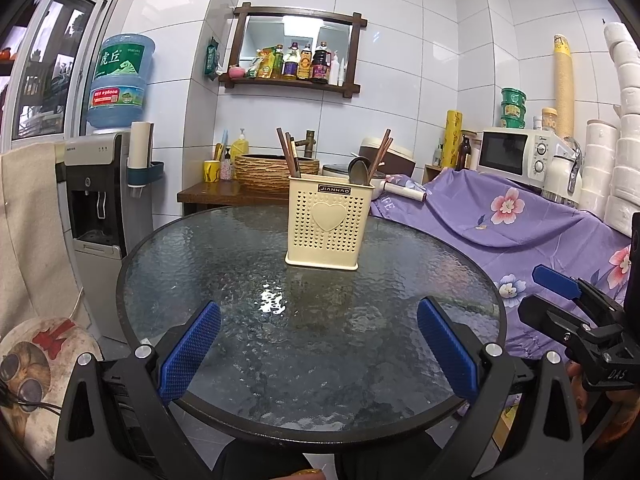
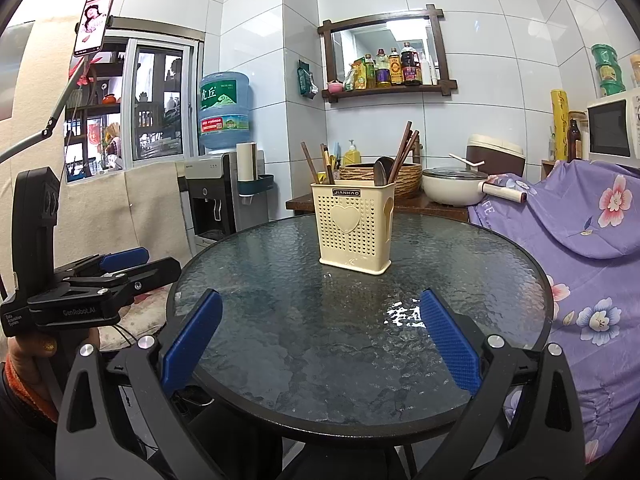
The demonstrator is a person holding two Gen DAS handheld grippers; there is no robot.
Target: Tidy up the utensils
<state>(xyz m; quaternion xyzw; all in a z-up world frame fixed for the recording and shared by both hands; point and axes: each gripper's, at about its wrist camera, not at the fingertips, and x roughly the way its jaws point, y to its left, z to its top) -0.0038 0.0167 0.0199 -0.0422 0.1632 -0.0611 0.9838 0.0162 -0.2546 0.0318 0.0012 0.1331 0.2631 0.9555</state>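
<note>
A cream perforated utensil holder (image 1: 326, 222) with a heart on its front stands upright on the round glass table (image 1: 224, 280), toward the far side. It holds brown chopsticks (image 1: 289, 154) and dark spoons (image 1: 359, 172). It also shows in the right wrist view (image 2: 354, 226), with chopsticks (image 2: 404, 152) and spoons (image 2: 382, 170) in it. My left gripper (image 1: 320, 344) is open and empty over the table's near edge. My right gripper (image 2: 320, 344) is open and empty, likewise at the near edge. Each gripper shows in the other's view: right gripper (image 1: 560, 284), left gripper (image 2: 120, 264).
A purple floral cloth (image 1: 520, 216) covers furniture right of the table. A water dispenser (image 1: 100, 192) stands at the left. A wooden side table (image 1: 208, 194) behind holds a woven basin and bottles. A microwave (image 1: 516, 152) and a cushion (image 1: 36, 364) are nearby.
</note>
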